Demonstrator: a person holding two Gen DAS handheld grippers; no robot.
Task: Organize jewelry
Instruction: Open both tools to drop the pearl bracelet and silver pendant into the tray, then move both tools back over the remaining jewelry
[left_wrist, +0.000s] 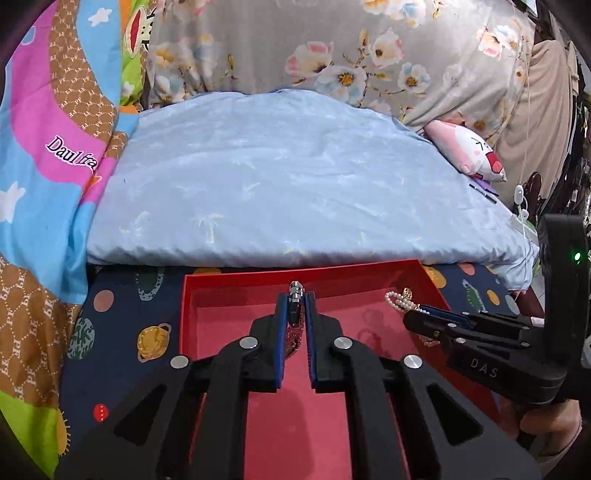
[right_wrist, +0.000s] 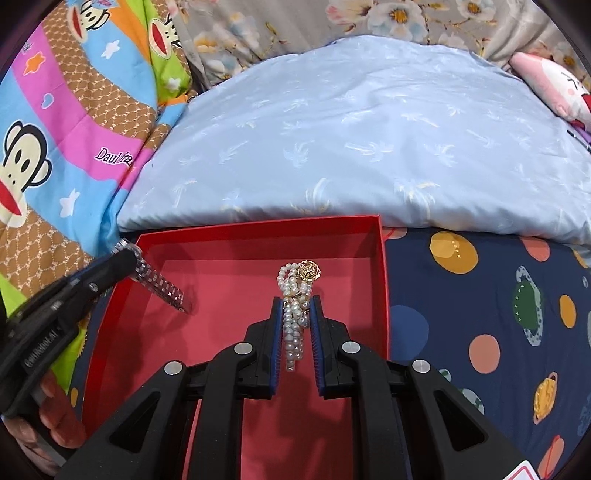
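Two hand-held grippers hang over an open red box (right_wrist: 382, 280) set on a dark blue bedsheet (right_wrist: 498, 332) printed with planets. The left gripper (left_wrist: 295, 306) has its blue-padded fingers (left_wrist: 281, 325) drawn almost together on a metal watch band (left_wrist: 295, 314); one end of the band pokes out just past the fingertips, and in the right wrist view the rest of it (right_wrist: 162, 284) slants down from the tips toward the box floor, whether it touches cannot be told. The right gripper (right_wrist: 297, 310), just to the right of the left one and also above the box, is clamped on a bundle of pearl strands (right_wrist: 293, 328) that sits between its pads, with a round gold charm (right_wrist: 309, 271) showing just beyond the tips. From the left wrist view the pearls (left_wrist: 397, 300) stick out ahead of the right gripper's tips. Ahead of both tools, beyond the far wall of the box, lies a pale blue pillow (left_wrist: 288, 177), with a bright cartoon blanket (right_wrist: 62, 140) off to the left. A person's fingers (right_wrist: 55, 413) wrap the left gripper's handle.
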